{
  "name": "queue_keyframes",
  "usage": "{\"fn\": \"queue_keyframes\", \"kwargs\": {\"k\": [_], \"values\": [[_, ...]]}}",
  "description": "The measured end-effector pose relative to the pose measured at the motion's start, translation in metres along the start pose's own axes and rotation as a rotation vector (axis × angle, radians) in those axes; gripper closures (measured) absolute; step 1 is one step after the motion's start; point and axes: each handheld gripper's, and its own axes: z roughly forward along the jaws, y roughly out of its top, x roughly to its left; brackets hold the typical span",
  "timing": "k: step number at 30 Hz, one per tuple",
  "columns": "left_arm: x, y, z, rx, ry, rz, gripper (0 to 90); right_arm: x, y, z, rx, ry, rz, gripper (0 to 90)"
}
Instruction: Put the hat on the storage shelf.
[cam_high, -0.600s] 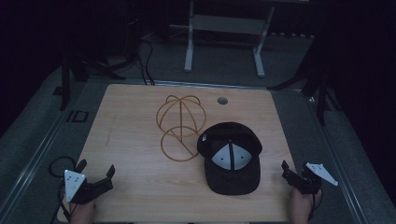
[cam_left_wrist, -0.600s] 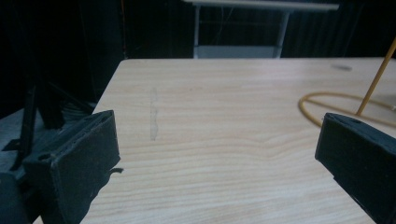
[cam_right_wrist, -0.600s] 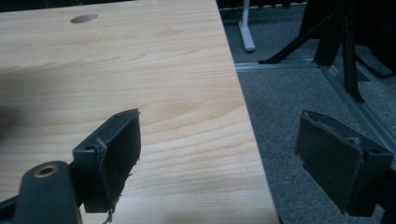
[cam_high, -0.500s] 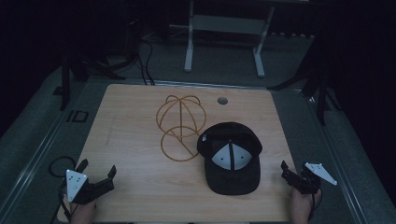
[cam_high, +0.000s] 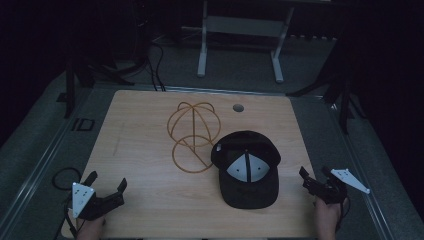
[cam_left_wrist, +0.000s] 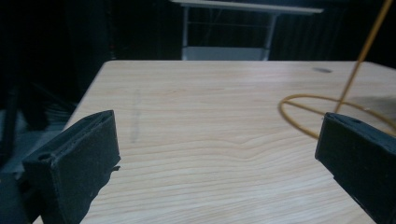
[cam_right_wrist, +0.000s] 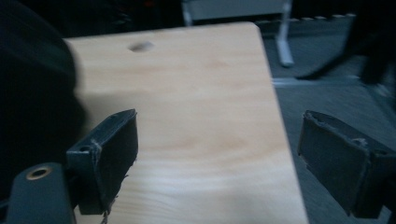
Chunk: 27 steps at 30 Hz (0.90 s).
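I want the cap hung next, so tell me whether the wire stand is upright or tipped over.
Upright. The wire stand rests with its ring base flat on the table, its dome rising above it, beside the cap.

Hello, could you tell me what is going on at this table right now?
A person sits at a wooden table with a two-jaw gripper in each hand. The left gripper and the right gripper both rest near the table's near corners, jaws open and empty. Between them lies a black cap with white panels, touching nothing but the table, and just beyond it stands a gold wire stand. Neither gripper touches the cap or the stand.
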Motion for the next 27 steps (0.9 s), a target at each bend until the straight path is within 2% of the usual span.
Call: {"fn": "queue_keyframes", "kwargs": {"k": [3,5,7,9,10,12,14,15,17,18,21,23,27], "values": [[-0.003,0.0,0.0,0.009,-0.009,0.028,0.2,0.009,0.02,-0.007,-0.003,0.095,0.001,11.5],[-0.005,0.0,0.0,0.014,-0.017,0.035,0.2,0.017,0.032,-0.009,-0.002,0.118,-0.013,11.2],[-0.006,0.001,0.0,0.001,-0.033,0.02,0.2,0.027,0.043,-0.01,0.0,0.121,-0.035,11.3],[-0.007,0.002,0.0,0.001,-0.033,0.005,0.2,0.036,0.051,-0.011,-0.022,0.17,-0.089,11.2],[-0.007,0.003,-0.001,0.013,-0.034,-0.003,0.3,0.042,0.054,-0.01,-0.022,0.17,-0.112,11.2],[-0.007,0.006,-0.004,0.026,-0.064,-0.023,0.2,0.053,0.061,-0.008,-0.006,0.193,-0.157,11.6],[-0.007,0.007,-0.005,0.046,-0.103,-0.056,0.2,0.063,0.067,-0.005,-0.003,0.223,-0.18,14.1],[-0.006,0.008,-0.005,0.043,-0.12,-0.061,0.3,0.067,0.069,-0.002,0.009,0.23,-0.19,14.2],[-0.007,0.008,-0.006,0.047,-0.123,-0.039,0.3,0.076,0.072,0.005,0.024,0.244,-0.217,17.5],[-0.008,0.008,-0.007,0.04,-0.135,-0.041,0.3,0.08,0.073,0.008,0.03,0.237,-0.232,18.3],[-0.01,0.009,-0.006,0.049,-0.143,-0.044,0.3,0.089,0.073,0.021,0.063,0.265,-0.26,27.4],[-0.013,0.01,-0.006,0.056,-0.134,-0.027,0.3,0.094,0.072,0.03,0.087,0.267,-0.281,31.2],[-0.017,0.01,-0.006,0.055,-0.139,0.007,0.3,0.1,0.068,0.047,0.141,0.249,-0.289,37.0]]}}
